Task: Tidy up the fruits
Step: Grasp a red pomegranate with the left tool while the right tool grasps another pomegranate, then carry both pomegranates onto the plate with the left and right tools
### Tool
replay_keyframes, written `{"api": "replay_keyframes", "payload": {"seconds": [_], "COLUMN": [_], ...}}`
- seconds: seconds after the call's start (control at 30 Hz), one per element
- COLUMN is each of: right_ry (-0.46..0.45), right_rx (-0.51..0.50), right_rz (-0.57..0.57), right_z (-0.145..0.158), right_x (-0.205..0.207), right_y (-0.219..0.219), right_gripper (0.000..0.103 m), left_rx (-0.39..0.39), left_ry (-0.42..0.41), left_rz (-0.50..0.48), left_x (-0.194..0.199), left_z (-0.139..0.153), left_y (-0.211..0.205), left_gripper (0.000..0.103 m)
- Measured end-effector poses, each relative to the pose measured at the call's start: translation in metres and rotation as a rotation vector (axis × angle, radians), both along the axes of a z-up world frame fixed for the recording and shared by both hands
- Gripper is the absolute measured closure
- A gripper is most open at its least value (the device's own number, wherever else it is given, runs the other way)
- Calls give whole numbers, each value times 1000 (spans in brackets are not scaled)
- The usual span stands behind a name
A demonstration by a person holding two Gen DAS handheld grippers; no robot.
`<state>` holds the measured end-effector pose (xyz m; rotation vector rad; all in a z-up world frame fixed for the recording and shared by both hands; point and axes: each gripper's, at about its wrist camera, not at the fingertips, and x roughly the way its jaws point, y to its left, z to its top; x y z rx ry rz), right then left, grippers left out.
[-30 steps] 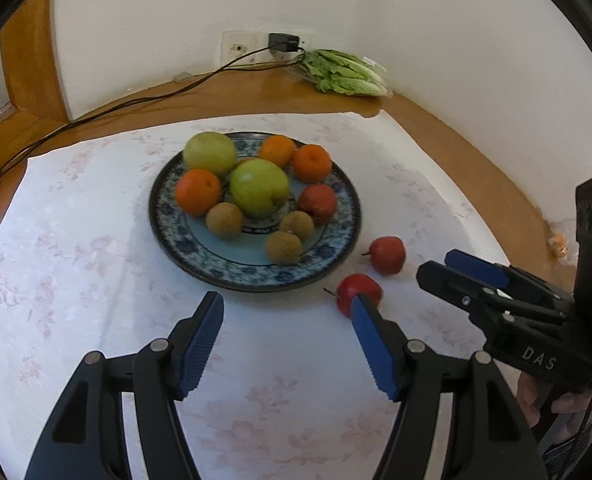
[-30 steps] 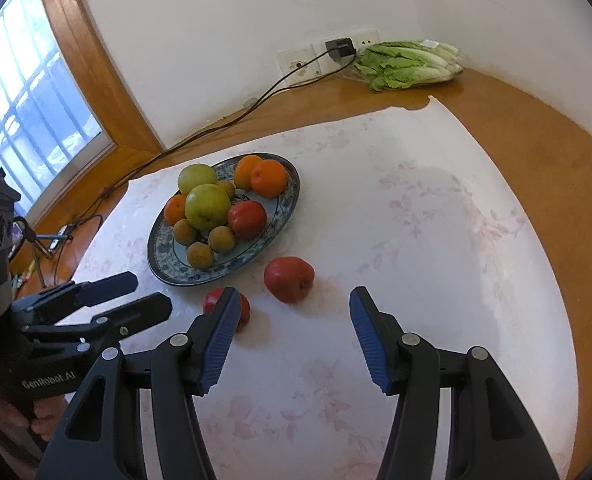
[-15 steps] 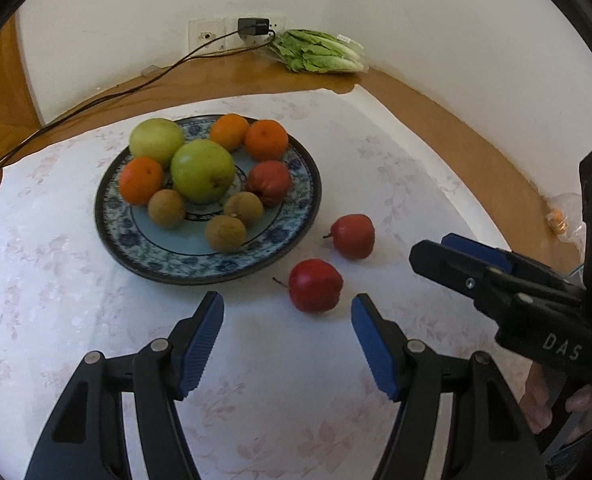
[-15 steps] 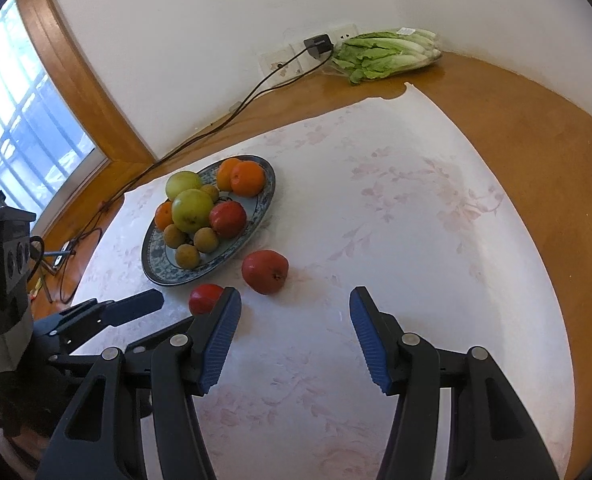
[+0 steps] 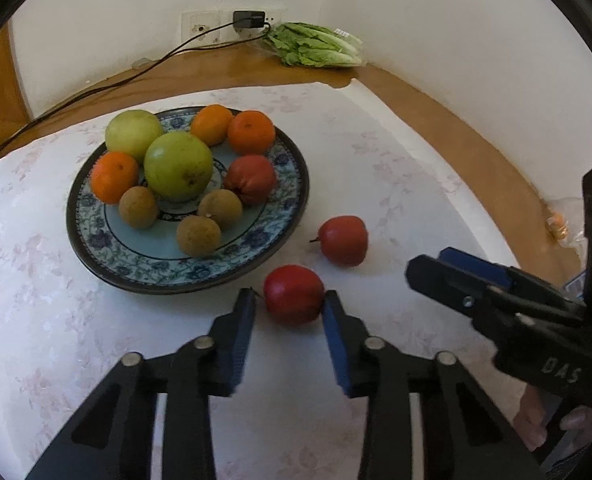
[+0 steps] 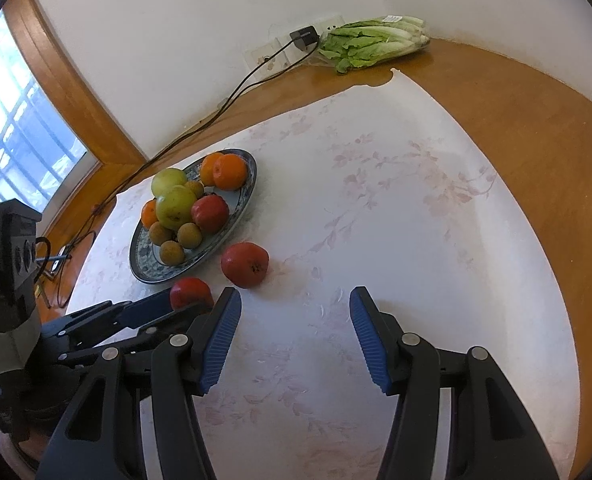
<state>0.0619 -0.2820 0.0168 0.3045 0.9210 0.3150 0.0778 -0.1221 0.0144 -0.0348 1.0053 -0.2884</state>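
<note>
Left gripper is clamped on the near red fruit, pads on both its sides, just in front of the plate rim. Only the left wrist view shows that grip; the right wrist view hides it behind a finger. Right gripper half open, empty, over bare cloth; second red fruit just beside the plate.

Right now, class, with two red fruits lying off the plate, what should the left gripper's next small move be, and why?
Probably lift. The left gripper has its jaws on either side of the nearer red fruit and seemingly closed on it, just outside the plate. The other red fruit lies apart, and the right gripper is open and empty. A short lift would test the grip.
</note>
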Motion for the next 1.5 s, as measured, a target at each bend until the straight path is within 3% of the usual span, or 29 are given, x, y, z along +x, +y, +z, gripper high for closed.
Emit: {"api": "replay_keyframes", "payload": {"seconds": [0.47,1.1,1.2,1.33,1.5], "right_ry": [4,-27,-24,-30,-21], "right_rx": [-33,-165,-173,-183,-167], "right_rz": [24,86,96,91,82], "right_z": [1,-3,-6,-6,-6], "right_x": [3,30,31,31,31], "right_y": [15,63,66,67,63], "right_gripper": [45,45,51,68,68], "left_rx": [-2,-31,-38,-43,-46], "left_ry": [-4,-32,-32,-33,-42], "left_rz": [18,95,115,132,146], "left_x": [-10,-24,-23,-23,-20], "left_z": [6,23,23,24,27], "left_y": [21,70,78,85,92], "left_gripper": [73,73,73,73,73]}}
